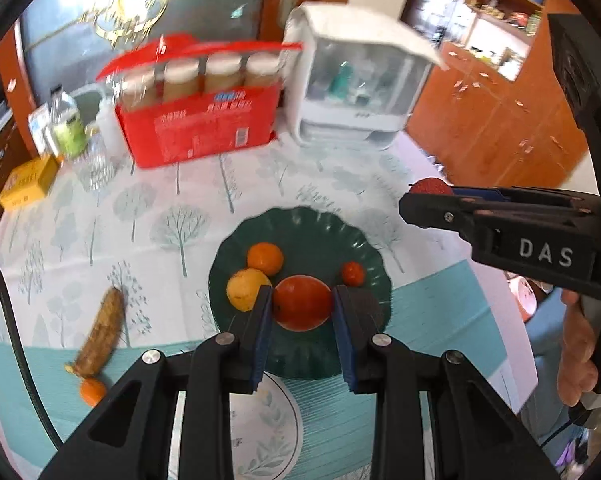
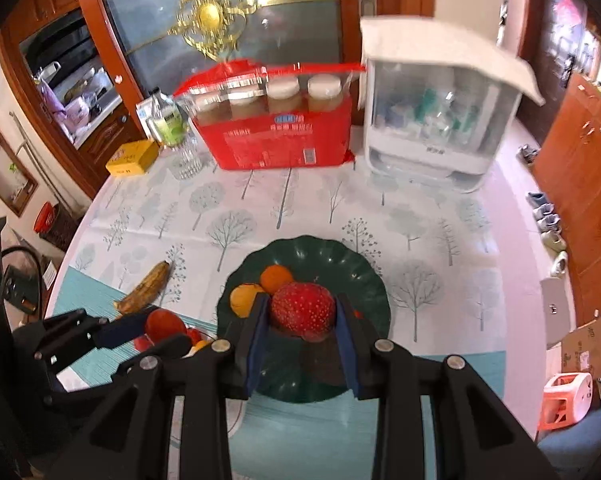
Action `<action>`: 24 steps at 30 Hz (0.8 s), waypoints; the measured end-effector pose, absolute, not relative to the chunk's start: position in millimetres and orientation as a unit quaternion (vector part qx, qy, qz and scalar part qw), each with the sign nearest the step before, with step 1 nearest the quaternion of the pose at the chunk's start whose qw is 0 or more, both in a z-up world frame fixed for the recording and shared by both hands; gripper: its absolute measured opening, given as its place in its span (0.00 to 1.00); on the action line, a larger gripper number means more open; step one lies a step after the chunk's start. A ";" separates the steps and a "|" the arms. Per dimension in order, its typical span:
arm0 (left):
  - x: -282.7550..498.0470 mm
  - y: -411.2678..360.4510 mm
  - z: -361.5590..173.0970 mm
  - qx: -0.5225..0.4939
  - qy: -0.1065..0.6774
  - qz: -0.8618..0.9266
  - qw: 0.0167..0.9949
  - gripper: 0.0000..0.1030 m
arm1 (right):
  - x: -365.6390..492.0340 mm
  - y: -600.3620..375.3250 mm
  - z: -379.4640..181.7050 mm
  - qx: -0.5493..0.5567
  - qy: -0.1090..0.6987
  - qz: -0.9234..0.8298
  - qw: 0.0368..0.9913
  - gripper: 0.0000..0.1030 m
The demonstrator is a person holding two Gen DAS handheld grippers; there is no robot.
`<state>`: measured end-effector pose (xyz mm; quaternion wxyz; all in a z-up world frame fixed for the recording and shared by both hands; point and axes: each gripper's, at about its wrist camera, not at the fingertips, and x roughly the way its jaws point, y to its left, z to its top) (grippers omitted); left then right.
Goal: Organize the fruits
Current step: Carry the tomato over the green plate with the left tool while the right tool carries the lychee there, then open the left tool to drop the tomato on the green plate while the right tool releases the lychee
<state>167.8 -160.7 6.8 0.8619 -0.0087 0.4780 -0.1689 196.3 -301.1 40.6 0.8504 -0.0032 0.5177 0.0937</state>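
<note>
My left gripper point(image 1: 302, 307) is shut on a red tomato point(image 1: 302, 307) and holds it over the dark green plate point(image 1: 300, 224). On the plate lie an orange point(image 1: 265, 258), a yellow fruit point(image 1: 244, 288) and a small red fruit point(image 1: 353, 273). My right gripper point(image 2: 303, 314) is shut on a red dotted strawberry point(image 2: 303, 311) above the same plate point(image 2: 364, 272). It also shows in the left wrist view point(image 1: 420, 196), to the right of the plate. A brown banana point(image 1: 102, 332) and a small orange fruit point(image 1: 92, 391) lie on the table to the left.
A red box of jars point(image 1: 198, 128) and a white cabinet point(image 1: 352, 92) stand at the back of the table. A yellow box point(image 1: 28, 184), a glass point(image 2: 185, 160) and bottles stand at the back left. The tree-print tablecloth point(image 1: 160, 220) covers the table.
</note>
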 end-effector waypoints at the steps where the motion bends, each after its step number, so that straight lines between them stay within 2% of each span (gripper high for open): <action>1: 171.6 -163.4 -2.7 -0.013 0.485 -0.159 0.860 0.27 | 202.4 -303.7 31.4 -0.001 0.524 0.097 0.846 0.32; 10: 200.5 -174.7 -77.8 -0.051 0.539 -0.094 0.835 0.27 | 240.6 -327.9 -51.1 0.030 0.574 0.117 0.810 0.32; 24: 213.0 -190.1 -130.2 -0.056 0.579 -0.063 0.811 0.27 | 263.8 -323.1 -132.8 0.022 0.612 0.141 0.777 0.32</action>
